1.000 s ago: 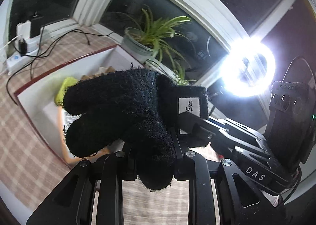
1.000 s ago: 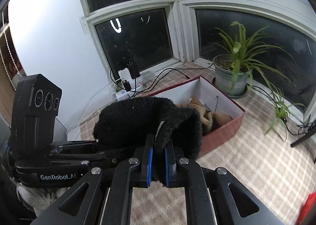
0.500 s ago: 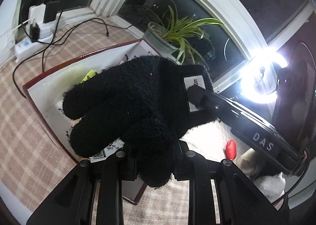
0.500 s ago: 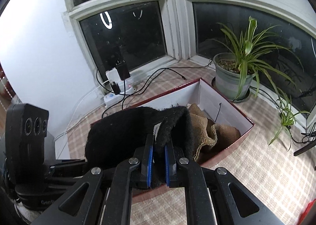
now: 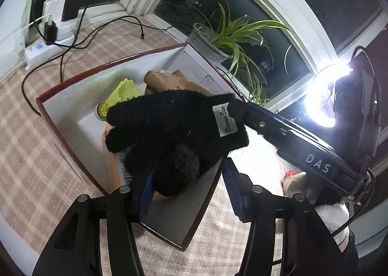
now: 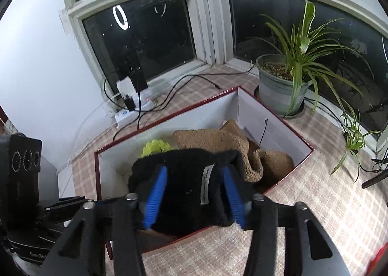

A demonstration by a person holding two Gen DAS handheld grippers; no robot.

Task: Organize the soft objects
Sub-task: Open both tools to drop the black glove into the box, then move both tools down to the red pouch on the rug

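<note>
Half a second back both my tongs pinched the black glove point(image 5: 174, 130); now both pairs of jaws have just been opening. My left gripper point(image 5: 186, 179) stands spread with the glove's fuzzy fingertip end still between its blue pads point(image 5: 145, 193), the right-hand pad clear of the wool. My right gripper point(image 6: 194, 193) is spread too, the glove's cuff and its white label point(image 6: 206, 186) lying between the ribbed blue pads point(image 6: 155, 198); whether the wool still brushes them I cannot tell. The box point(image 5: 60, 87) also fills more of both views than it did a second ago.

The glove hangs over the near part of the box, above its open top. The box has thin dark red edges and smooth white inner walls; its near corner points toward my left tongs. Inside, a coarse tan cloth point(image 6: 218, 140) lies crumpled against the far wall and a yellow-green mesh piece point(image 5: 123, 91) sits beside it, so the near half holds the free floor. Outside the box, the checked tablecloth point(image 6: 315, 203) lies bare on the right side, while a potted plant point(image 6: 286, 82) stands near the far corner and black cables point(image 5: 72, 45) trail toward a power strip point(image 6: 135, 108) by the window.

The glove is thick, fluffy knit, with rounded fingers.
</note>
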